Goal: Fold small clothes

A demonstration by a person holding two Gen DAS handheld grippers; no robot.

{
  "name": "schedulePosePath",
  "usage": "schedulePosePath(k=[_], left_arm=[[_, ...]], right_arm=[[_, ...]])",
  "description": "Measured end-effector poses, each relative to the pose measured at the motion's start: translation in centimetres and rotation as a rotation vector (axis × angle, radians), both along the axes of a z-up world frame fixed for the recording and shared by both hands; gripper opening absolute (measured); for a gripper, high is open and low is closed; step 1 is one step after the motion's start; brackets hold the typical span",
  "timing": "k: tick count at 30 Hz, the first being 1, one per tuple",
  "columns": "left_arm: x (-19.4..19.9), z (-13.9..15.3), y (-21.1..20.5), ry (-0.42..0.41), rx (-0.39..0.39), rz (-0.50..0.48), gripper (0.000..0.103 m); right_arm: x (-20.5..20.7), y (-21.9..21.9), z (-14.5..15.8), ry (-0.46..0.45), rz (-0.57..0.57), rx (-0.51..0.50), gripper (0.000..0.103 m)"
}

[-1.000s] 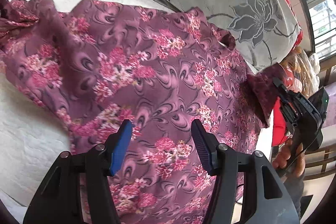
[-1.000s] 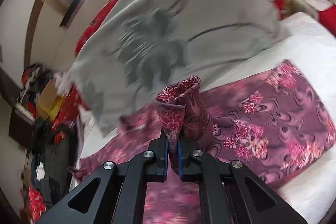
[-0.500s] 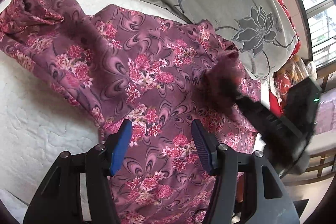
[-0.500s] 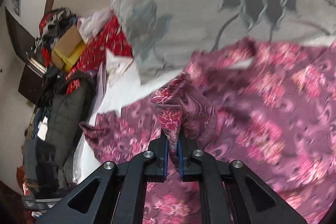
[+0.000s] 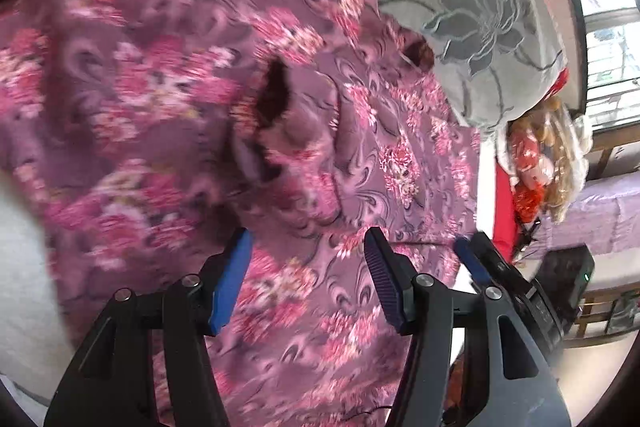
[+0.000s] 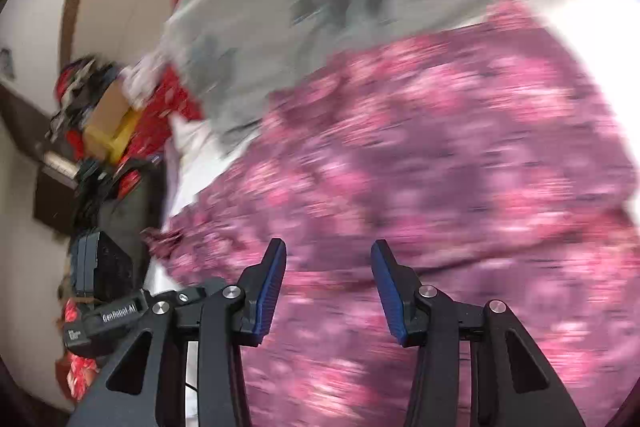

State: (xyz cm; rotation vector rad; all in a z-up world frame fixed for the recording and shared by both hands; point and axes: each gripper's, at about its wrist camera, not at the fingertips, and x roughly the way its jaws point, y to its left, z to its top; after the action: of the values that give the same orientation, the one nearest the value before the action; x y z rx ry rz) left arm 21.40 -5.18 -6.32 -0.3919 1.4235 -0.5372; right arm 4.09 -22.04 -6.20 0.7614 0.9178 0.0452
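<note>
A purple garment with pink flowers lies spread on the white bed. One folded-over flap rests across its middle, with a dark opening showing. My left gripper hovers over the garment's near part, open with nothing between its fingers. My right gripper shows at the lower right of the left wrist view, beside the garment's edge. In the blurred right wrist view the right gripper is above the garment. Its jaws are opening and nothing is between them.
A grey pillow with a dark flower print lies behind the garment and touches its far edge. A window and a doll-like heap are at the right. Bags, a box and clothes pile up beside the bed.
The right gripper carried the pinched flap over the garment, let it go and drew back to the lower right. The flap now lies on the garment's middle. The left gripper shifted slightly.
</note>
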Motion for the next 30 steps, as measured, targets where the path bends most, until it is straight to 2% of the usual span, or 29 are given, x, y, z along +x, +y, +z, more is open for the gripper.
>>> schedulePosePath(k=[2, 5, 6, 8, 15, 19, 22, 24, 25, 27, 28, 30], left_arm=[[0.3, -0.4, -1.0, -0.001, 0.034, 0.013, 0.057], [0.9, 0.2, -1.2, -0.048, 0.036, 0.103, 0.054], [1.1, 0.7, -1.0, -0.071, 0.035, 0.132, 0.034], [1.6, 1.5, -0.6, -0.101, 0.028, 0.150, 0.006], [2.3, 4.7, 2.7, -0.219, 0.049, 0.230, 0.006], [2.5, 4.3, 3.9, -0.197, 0.059, 0.242, 0.006], [2.4, 3.4, 4.3, -0.167, 0.060, 0.249, 0.006], [2.2, 2.8, 4.4, -0.151, 0.060, 0.244, 0.006], [2.1, 2.6, 4.3, -0.151, 0.071, 0.238, 0.006], [2.0, 1.6, 4.0, -0.144, 0.112, 0.210, 0.007], [2.0, 1.0, 3.9, -0.134, 0.142, 0.199, 0.008], [1.9, -0.3, 4.0, -0.097, 0.172, 0.181, 0.009]], right_arm=[[-2.0, -2.7, -0.2, 0.007, -0.046, -0.017, 0.047], [-4.5, -6.3, -0.4, 0.011, -0.120, -0.015, 0.047], [-5.2, -7.3, -0.5, 0.010, -0.146, -0.009, 0.047], [-6.3, -9.3, -0.8, 0.008, -0.196, 0.008, 0.047], [-7.9, -13.8, -1.8, 0.001, -0.334, 0.042, 0.047], [-7.0, -15.0, -3.3, 0.030, -0.358, 0.062, 0.047], [-5.1, -14.7, -4.9, 0.054, -0.320, 0.097, 0.047], [-4.1, -14.2, -5.5, 0.066, -0.291, 0.100, 0.023], [-3.8, -13.9, -5.0, 0.041, -0.286, 0.069, 0.011], [-4.1, -13.4, -3.8, -0.019, -0.288, -0.004, 0.007], [-4.3, -13.3, -3.3, -0.043, -0.297, -0.056, 0.002], [-4.3, -13.3, -3.7, 0.009, -0.302, -0.161, 0.000]])
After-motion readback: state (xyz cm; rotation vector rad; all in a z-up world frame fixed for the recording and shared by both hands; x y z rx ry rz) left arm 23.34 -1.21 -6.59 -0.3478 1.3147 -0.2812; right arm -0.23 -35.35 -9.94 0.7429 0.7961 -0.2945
